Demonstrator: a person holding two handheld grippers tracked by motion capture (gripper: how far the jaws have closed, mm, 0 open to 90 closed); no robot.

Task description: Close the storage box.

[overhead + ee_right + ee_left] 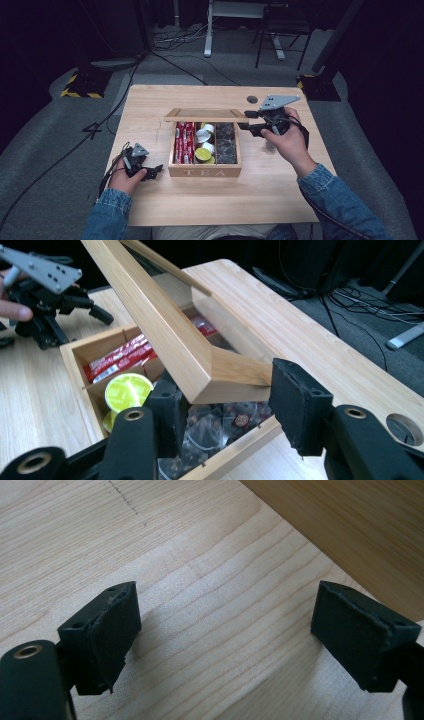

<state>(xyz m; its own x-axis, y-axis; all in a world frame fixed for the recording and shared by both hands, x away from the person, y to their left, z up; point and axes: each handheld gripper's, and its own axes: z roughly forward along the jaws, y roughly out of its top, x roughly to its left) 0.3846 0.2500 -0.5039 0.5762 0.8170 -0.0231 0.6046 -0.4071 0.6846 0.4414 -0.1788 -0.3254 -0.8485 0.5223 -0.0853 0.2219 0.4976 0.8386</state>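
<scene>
Black jaws of the right gripper (pixel 225 410) stand apart around the raised corner of the lid (pixel 200 365), one on each side; whether a pad touches the wood I cannot tell. That lid tilts up over the box (pixel 205 172), which sits mid-table (pixel 280 195) holding red packets (pixel 183 142), round pods (pixel 203 154) and dark bags (pixel 226 145). Left of the box, the left gripper (pixel 225 635) rests low with jaws wide open, nothing between them.

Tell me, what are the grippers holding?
The right gripper has the box lid's corner between its jaws; a firm grip cannot be told. The left gripper is open, holding nothing.
</scene>
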